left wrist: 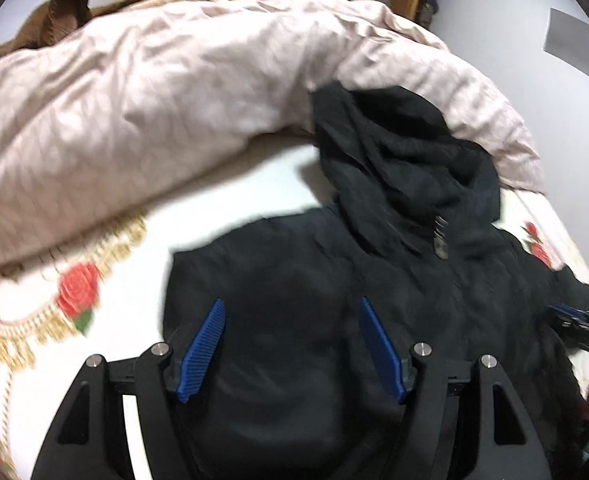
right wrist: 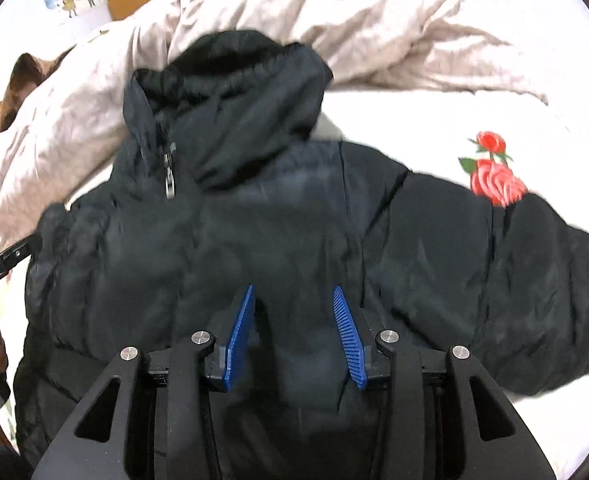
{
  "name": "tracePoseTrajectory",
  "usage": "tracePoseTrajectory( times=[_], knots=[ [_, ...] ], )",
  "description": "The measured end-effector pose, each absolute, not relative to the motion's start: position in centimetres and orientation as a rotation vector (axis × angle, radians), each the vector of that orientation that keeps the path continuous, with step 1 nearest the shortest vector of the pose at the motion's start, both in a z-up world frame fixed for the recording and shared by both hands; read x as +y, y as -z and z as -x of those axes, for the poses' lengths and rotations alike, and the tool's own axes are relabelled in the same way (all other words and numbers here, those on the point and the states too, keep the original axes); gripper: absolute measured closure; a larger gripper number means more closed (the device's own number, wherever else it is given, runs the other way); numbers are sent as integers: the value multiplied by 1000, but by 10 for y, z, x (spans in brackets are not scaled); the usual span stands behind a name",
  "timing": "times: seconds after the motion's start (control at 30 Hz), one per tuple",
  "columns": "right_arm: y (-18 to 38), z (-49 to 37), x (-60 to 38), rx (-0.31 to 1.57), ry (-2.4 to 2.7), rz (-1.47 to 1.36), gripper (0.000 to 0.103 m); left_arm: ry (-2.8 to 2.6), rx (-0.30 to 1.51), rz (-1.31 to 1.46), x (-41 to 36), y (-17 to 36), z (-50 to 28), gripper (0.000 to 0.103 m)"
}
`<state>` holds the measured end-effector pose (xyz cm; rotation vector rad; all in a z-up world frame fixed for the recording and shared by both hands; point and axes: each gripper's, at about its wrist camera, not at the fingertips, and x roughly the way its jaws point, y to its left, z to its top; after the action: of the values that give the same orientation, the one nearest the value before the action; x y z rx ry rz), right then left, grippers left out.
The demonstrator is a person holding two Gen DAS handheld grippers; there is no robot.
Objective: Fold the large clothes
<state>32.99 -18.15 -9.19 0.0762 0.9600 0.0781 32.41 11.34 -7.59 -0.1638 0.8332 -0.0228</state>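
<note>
Right wrist view: the black jacket is spread on the bed, hood at twelve o'clock; a fabric ridge is pinched by the right gripper, apparently for folding. The left gripper is held spread.

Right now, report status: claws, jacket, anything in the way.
Left claw open over the black jacket. Right claw half closed, jacket fabric between the pads, grip unclear. Jacket flat on the flowered sheet, hood against the pink duvet.
</note>
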Motion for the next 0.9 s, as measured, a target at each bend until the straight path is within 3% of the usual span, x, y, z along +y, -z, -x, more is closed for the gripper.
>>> tracePoseTrajectory(
  times=[0.23, 0.37, 0.5, 0.9],
  knots=[
    [139, -372, -181, 1060, -79, -95, 61, -20, 897, 146, 120, 120, -351, 32],
    [137, -369, -179, 1054, -74, -76, 61, -32, 905, 156, 121, 119, -349, 32],
    [104, -353, -182, 1029, -46, -83, 61, -26, 895, 174, 121, 91, -327, 32],
    [18, -187, -189, 914, 5, -92, 54, 72, 843, 163, 63, 8, -173, 32]
  ],
)
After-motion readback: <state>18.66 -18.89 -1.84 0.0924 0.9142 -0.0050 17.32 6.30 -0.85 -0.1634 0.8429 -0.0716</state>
